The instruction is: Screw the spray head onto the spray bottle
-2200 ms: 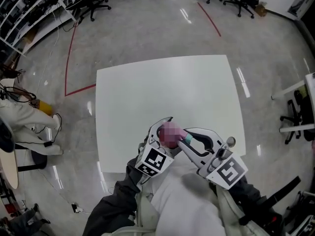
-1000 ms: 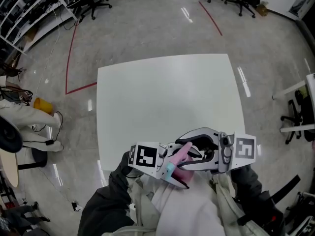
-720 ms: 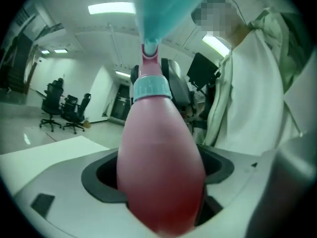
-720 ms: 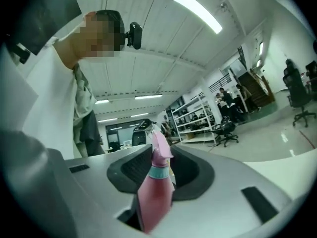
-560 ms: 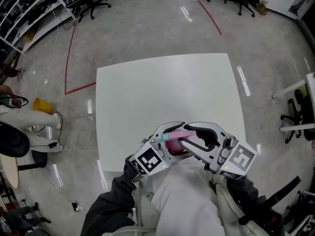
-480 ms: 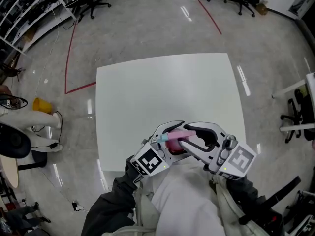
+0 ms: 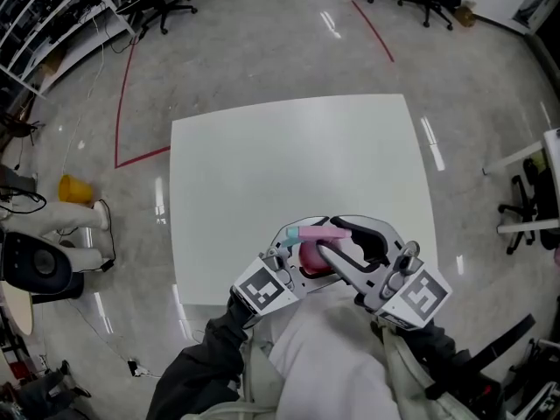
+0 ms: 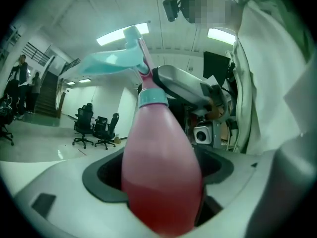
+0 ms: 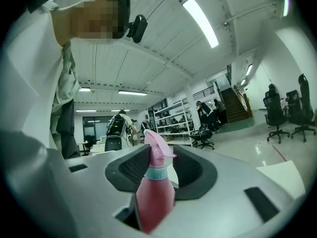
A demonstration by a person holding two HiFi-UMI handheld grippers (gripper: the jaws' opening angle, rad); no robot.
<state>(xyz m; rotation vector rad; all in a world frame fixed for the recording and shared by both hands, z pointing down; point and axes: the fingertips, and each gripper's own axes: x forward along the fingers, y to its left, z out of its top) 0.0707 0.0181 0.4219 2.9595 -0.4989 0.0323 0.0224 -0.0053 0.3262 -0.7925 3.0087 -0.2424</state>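
Note:
A pink spray bottle [image 7: 308,257] is held over the near edge of the white table [image 7: 289,147]. My left gripper [image 7: 296,250] is shut on its body, which fills the left gripper view [image 8: 161,167]. The spray head [image 7: 311,232], pink with a teal trigger and collar, sits on the bottle's neck [image 8: 124,63]. My right gripper [image 7: 328,235] comes in from the right with its jaws on either side of that head. In the right gripper view the head [image 9: 156,152] stands between the dark pads, the bottle [image 9: 154,200] below it.
Only the table's bare white top lies ahead of the grippers. Office chairs [image 7: 166,7] stand on the shiny floor beyond, red tape lines [image 7: 127,86] run at the left, and a yellow object [image 7: 74,188] lies at the far left. The person's pale sleeves fill the bottom.
A second ago the bottle lay tilted low against the body. It has come up over the table's edge, the right gripper's jaws have narrowed around the spray head, and the head has turned slightly.

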